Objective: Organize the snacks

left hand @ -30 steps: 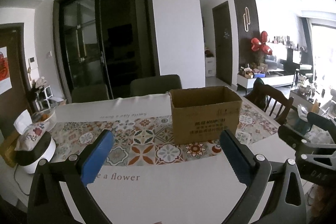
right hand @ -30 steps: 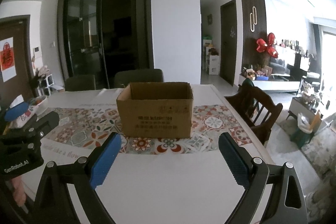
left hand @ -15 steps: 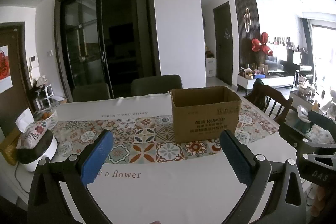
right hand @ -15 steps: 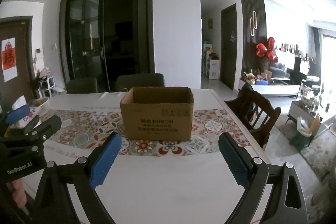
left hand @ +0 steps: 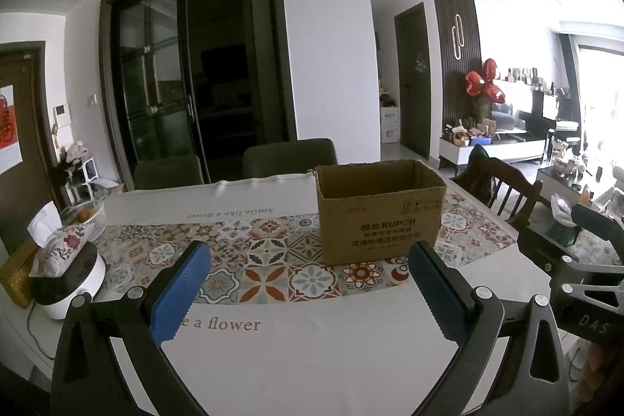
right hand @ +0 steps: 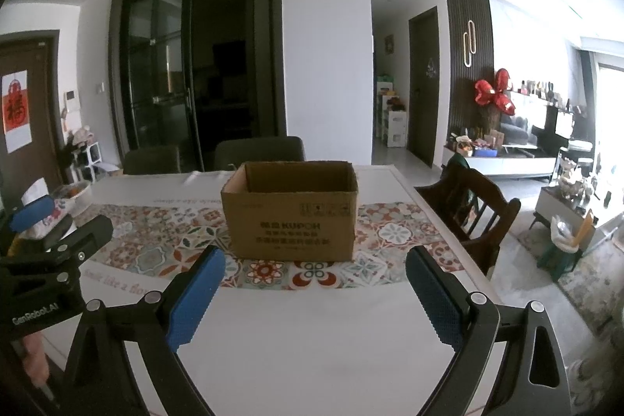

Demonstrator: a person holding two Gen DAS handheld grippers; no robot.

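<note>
Cardboard box (right hand: 291,209) sat upright on the patterned tile runner (left hand: 273,256) of the dining table (right hand: 312,330), top flaps open, printed side facing the cameras; inside wasn't visible from either view, so can't tell what it held. In the right wrist view the box was dead ahead, centred between the fingers; in the left wrist view (left hand: 380,211) it was ahead and off to the right. Left gripper (left hand: 308,293) was spread wide, blue pads (left hand: 179,293) well apart, nothing between them, hovering over the near white part of the tablecloth by the "a flower" print (left hand: 226,323). Right gripper (right hand: 314,299) same: wide apart, holding nothing, over the near white cloth, well short of the box. Each gripper showed at the edge of the other's view, left one at the left edge of the right wrist view (right hand: 46,260), right one at the right edge of the left wrist view (left hand: 577,271). No snacks identifiable on the table in either view. Far left of the table: floral tissue pouch (left hand: 58,248) lying on a white round appliance (left hand: 72,289), white wire basket (left hand: 87,217) just behind it. Two dark chairs (left hand: 288,156) at the far edge, wooden chair (right hand: 474,213) on the right side. Dark glass sliding doors (left hand: 187,84) behind, red balloons (right hand: 493,94) far right in the living area.
</note>
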